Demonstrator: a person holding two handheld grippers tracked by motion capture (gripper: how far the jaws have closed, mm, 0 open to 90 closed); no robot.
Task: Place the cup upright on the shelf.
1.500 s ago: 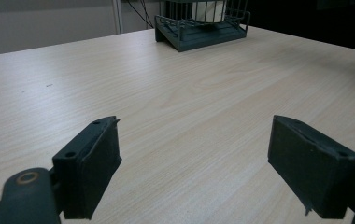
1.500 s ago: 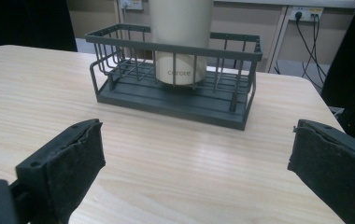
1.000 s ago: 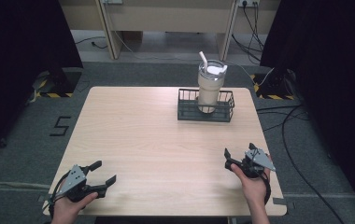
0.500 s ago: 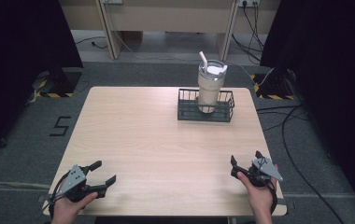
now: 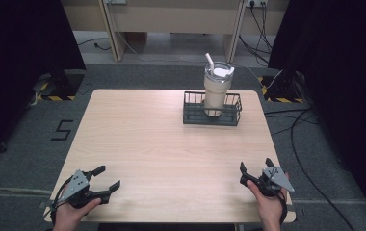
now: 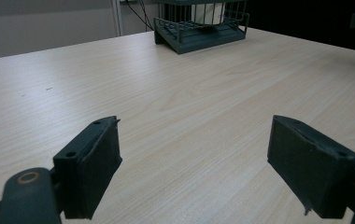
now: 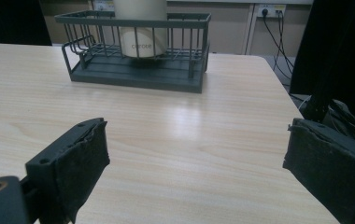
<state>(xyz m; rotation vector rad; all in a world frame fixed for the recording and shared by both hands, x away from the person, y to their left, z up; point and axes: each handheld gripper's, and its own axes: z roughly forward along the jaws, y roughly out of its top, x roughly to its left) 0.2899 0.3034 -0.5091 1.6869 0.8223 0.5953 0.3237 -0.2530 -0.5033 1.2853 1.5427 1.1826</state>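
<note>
While both hands sit at the near edge of the table (image 5: 171,144), nothing is gripped by either tool. The left gripper (image 5: 110,177) is down at the near left corner, resting low over the wood with its jaws spread wide apart and only bare tabletop between them, which the left gripper view (image 6: 194,168) shows pretty clearly. The right gripper (image 5: 255,168) is at the near right corner, close to the table's right edge. Its jaws have just been closing a bit, but they're parted with plenty of gap and nothing in between, same story in the right gripper view (image 7: 194,168).

Far side of the table, a bit right of centre, there's a dark wire basket (image 5: 193,115) with a cream tumbler (image 5: 216,91) standing upright inside it. The tumbler has a clear lid and a white straw (image 5: 210,61) poking up, leaning left. Basket and tumbler are well apart from both grippers, with a big stretch of bare wood in between.
</note>
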